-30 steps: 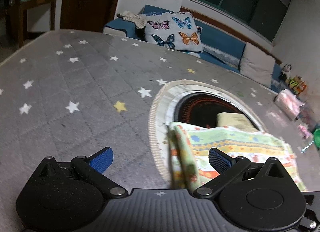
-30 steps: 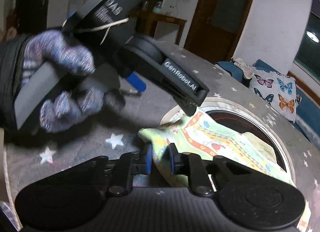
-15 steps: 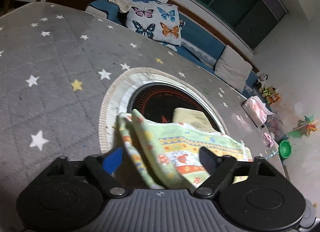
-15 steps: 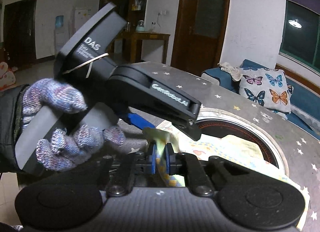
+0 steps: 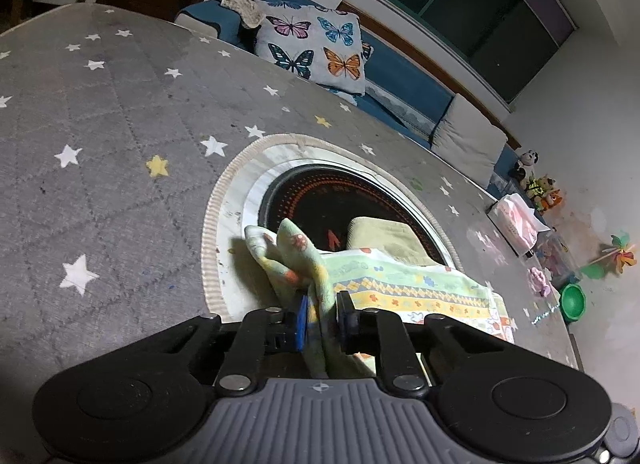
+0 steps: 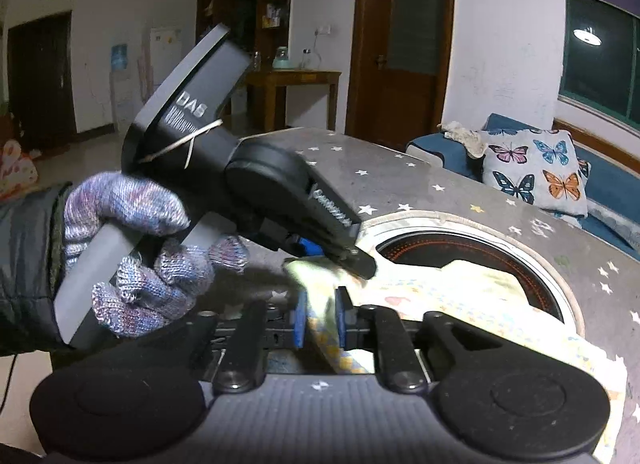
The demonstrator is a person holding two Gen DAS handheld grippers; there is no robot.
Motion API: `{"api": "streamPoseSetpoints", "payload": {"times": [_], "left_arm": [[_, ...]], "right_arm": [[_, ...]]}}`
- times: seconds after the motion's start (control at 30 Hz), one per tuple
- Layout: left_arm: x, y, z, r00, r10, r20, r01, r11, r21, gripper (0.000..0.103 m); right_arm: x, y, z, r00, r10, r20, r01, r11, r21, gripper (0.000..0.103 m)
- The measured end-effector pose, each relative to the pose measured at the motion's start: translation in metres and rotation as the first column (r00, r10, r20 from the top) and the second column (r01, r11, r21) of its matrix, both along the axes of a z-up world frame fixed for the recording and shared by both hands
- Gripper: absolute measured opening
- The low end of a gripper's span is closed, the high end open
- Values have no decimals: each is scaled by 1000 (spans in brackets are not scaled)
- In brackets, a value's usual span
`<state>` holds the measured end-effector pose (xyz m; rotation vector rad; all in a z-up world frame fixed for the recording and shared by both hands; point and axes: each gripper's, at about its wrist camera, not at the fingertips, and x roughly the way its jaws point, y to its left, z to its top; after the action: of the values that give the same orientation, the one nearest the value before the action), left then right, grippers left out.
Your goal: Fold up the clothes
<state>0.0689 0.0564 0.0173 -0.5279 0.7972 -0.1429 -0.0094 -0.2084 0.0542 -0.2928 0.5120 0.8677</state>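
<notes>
While the thin, limp pale-green patterned cloth (image 5: 400,284) lay over the grey star-print worktop (image 5: 120,144), left tongs (image 5: 322,314) had just closed on its bunched corner; right tongs (image 6: 322,318), easing slightly, pinched the neighbouring edge

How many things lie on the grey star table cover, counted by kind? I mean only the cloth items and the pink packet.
Patterned cloths: 1
Plain yellow-green cloths: 1
Pink packets: 1
Total: 3
The patterned cloth lies partly over the plain one; both tools pinch its near edge.
</notes>
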Motion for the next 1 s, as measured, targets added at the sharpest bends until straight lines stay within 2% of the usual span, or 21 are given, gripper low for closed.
{"api": "streamPoseSetpoints", "payload": {"times": [0.1,0.2,0.37,0.5,0.63,0.8,0.87,1.0], "left_arm": [[-1,3,-3,1000,8,-4,-8,1000,5,14],[-2,7,-6,1000,15,-8,-14,1000,11,14],[-3,7,-8,1000,13,-3,-13,999,33,14],[-3,6,-9,1000,13,-3,-13,999,44,14],[-2,6,-9,1000,13,-4,-13,999,53,14],[-1,4,-9,1000,8,-1,-8,998,70,14],[-1,3,-8,1000,5,2,-5,997,81,14],[1,4,-8,1000,4,3,-5,996,87,14]], "right_arm": [[7,-17,0,998,-56,-12,56,998,0,23],[27,-39,-5,987,-153,-39,152,988,-19,24],[65,-85,-18,936,-346,-63,343,938,-57,24],[95,-115,-31,889,-452,-79,446,891,-82,24],[110,-135,-41,852,-519,-70,512,854,-90,28],[119,-151,-41,809,-585,-56,581,810,-72,49],[126,-155,-43,794,-604,-68,600,796,-74,51],[133,-160,-46,784,-606,-132,606,794,-45,49]]}}
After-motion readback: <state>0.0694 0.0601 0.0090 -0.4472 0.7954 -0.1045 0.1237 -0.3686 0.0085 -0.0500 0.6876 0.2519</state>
